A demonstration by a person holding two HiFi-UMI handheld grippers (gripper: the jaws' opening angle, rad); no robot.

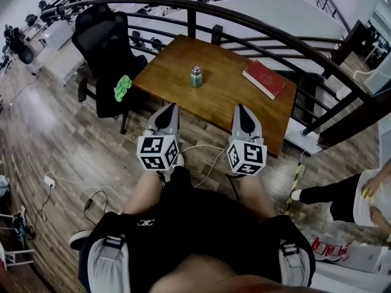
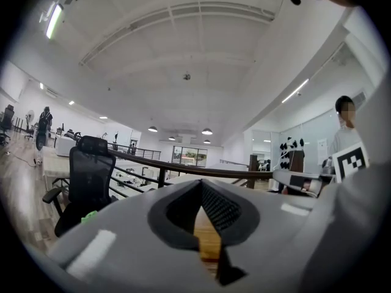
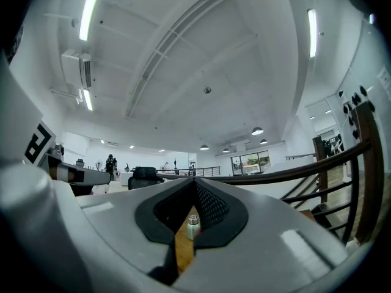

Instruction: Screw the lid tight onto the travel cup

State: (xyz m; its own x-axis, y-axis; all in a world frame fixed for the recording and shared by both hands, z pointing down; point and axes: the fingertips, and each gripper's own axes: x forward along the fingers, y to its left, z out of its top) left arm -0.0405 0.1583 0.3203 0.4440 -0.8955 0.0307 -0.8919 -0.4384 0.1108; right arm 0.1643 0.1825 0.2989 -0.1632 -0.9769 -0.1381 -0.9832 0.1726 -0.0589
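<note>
Travel cup (image 1: 195, 76) stands upright near the middle of the wooden surface (image 1: 226, 99), with a red book (image 1: 264, 79) well apart to its right. A silvery lid (image 1: 196, 68) appears to sit on top of it; you cannot tell from here whether it is threaded down. Your left gripper (image 1: 172, 108) and right gripper (image 1: 241, 108) hang side by side short of the surface's near edge, well apart from the cup. Both have jaws pressed together with nothing between them. The right gripper view shows the cup far off, beyond its jaws. Judgement: the tightening is not yet begun. You have the approach to make, then steady the body with one gripper and twist the lid with the other.
</note>
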